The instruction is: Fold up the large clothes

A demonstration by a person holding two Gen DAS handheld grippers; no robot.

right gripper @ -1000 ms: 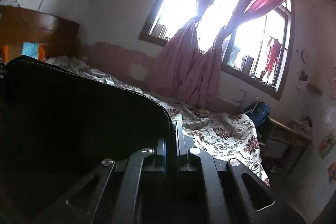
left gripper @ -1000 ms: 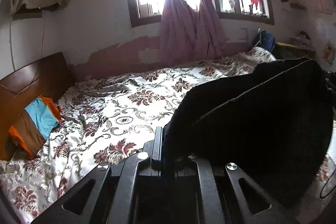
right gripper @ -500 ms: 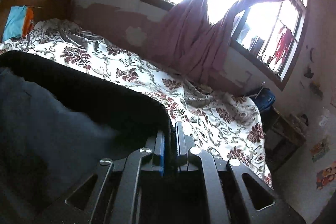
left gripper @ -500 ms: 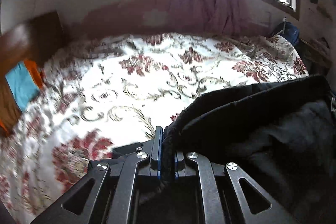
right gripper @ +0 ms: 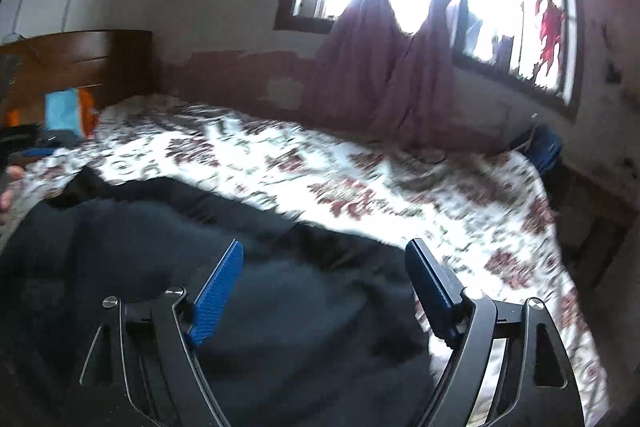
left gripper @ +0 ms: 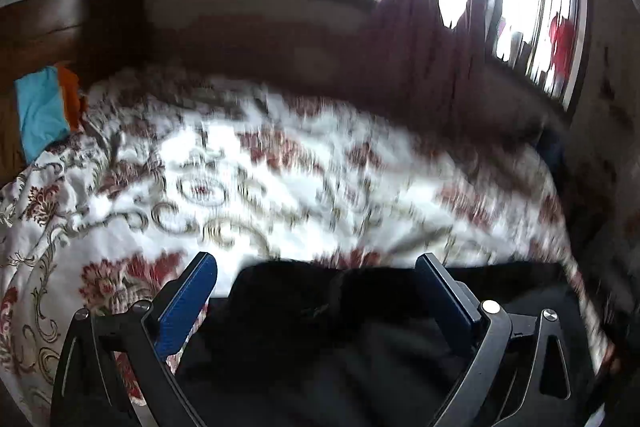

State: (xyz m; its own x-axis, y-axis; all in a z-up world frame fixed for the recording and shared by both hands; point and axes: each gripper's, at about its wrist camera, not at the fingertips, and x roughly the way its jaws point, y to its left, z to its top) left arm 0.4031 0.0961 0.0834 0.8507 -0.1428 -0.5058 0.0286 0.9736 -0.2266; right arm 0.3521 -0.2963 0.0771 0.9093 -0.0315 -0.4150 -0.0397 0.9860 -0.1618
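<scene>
A large black garment lies on the near part of the floral bedspread; the right wrist view shows the black garment spread toward the left. My left gripper hovers over its far edge with the jaws opening wide, the cloth lying below and loose between them, the blue pads touching nothing. My right gripper is likewise over the garment, jaws opening, the cloth free of its blue pads.
A wooden headboard with a blue and orange pillow stands at the left. Pink curtains hang at the bright window behind the bed. A blue bag sits past the bed's far right corner. A hand shows at the left edge.
Both grippers were shut on the black garment's edge and held it up; they sank toward the bed, both jaws have sprung apart, and the garment now lies on the bedspread.
</scene>
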